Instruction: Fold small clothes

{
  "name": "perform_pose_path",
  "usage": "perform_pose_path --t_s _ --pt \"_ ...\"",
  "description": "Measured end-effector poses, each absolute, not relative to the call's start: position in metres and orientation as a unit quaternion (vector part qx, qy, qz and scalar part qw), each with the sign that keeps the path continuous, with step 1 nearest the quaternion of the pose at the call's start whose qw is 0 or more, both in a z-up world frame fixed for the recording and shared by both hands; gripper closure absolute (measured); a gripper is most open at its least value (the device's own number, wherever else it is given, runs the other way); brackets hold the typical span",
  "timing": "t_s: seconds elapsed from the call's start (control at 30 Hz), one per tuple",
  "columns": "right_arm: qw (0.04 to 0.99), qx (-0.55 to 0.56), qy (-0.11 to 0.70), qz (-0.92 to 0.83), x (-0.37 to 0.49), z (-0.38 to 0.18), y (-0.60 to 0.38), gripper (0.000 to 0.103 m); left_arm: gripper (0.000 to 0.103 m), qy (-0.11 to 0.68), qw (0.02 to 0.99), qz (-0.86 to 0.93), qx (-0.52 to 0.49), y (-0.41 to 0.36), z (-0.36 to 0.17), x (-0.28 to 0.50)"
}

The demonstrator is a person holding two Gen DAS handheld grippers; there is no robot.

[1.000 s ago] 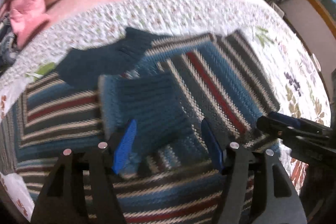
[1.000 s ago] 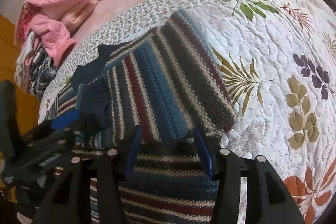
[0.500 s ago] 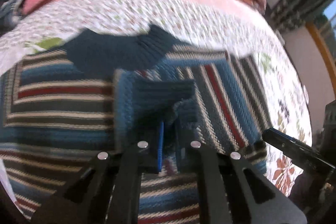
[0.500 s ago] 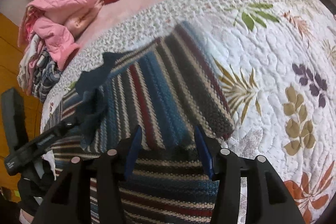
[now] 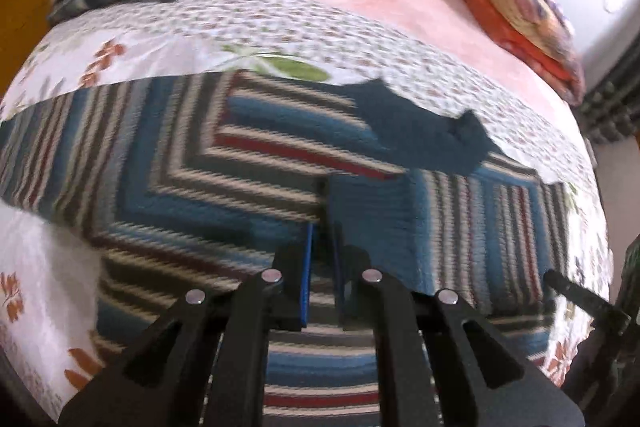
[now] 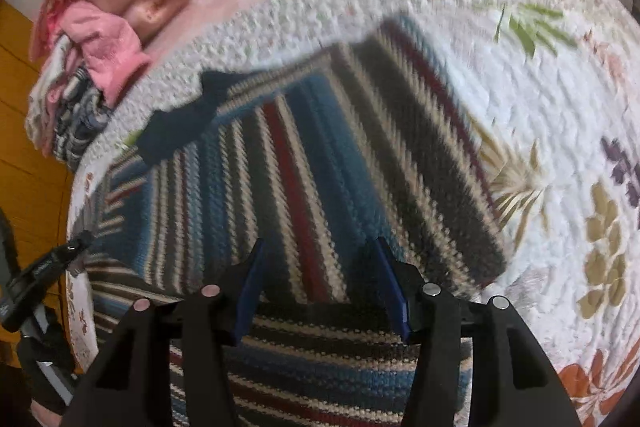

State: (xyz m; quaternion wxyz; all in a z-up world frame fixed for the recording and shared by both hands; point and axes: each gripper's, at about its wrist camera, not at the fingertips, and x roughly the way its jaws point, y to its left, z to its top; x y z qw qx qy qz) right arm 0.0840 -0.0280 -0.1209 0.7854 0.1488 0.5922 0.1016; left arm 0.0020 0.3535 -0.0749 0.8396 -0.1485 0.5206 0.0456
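The striped knit sweater (image 5: 248, 187) lies spread flat across my floral quilt (image 6: 552, 115), covering its near middle and running off toward the near edge. Its bands are blue, dark grey, cream and dark red, meeting in chevron angles where the body joins the sleeves. A plain dark-blue collar (image 5: 424, 139) points toward the quilt's far edge. Its right sleeve (image 6: 420, 155) is folded in over the body, the cuff end near me.

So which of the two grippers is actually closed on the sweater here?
The left gripper: its blue pads are pinched together on the striped sweater. The right gripper hangs wide open above it.
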Motion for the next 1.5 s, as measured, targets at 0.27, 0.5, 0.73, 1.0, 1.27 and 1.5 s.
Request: perform_pose_path --t_s 0.27,0.5,0.73,1.0,1.27,1.5 --pt "0.794 0.138 0.580 0.120 0.080 -0.098 -0.005 0.046 0.075 0.528 0.840 -0.023 -0.122 0.304 -0.073 0.016" --pt "0.781 0.114 0.600 0.129 0.085 -0.111 0.025 0.045 0.069 0.576 0.810 -0.026 -0.103 0.291 -0.121 0.030" --pt "0.783 0.085 0.604 0.123 0.085 -0.133 0.033 0.039 0.069 0.574 0.807 -0.048 -0.130 0.301 -0.132 0.033" --pt "0.805 0.079 0.571 0.141 0.074 -0.084 0.051 0.037 0.050 0.539 0.826 -0.011 -0.166 0.369 -0.082 -0.006" --pt "0.798 0.073 0.577 0.159 0.051 -0.071 0.072 0.037 0.047 0.530 0.798 0.159 -0.237 0.557 -0.085 -0.098" --pt "0.786 0.065 0.592 0.165 0.045 -0.087 0.100 0.037 0.047 0.482 0.761 0.230 -0.368 0.683 -0.113 -0.126"
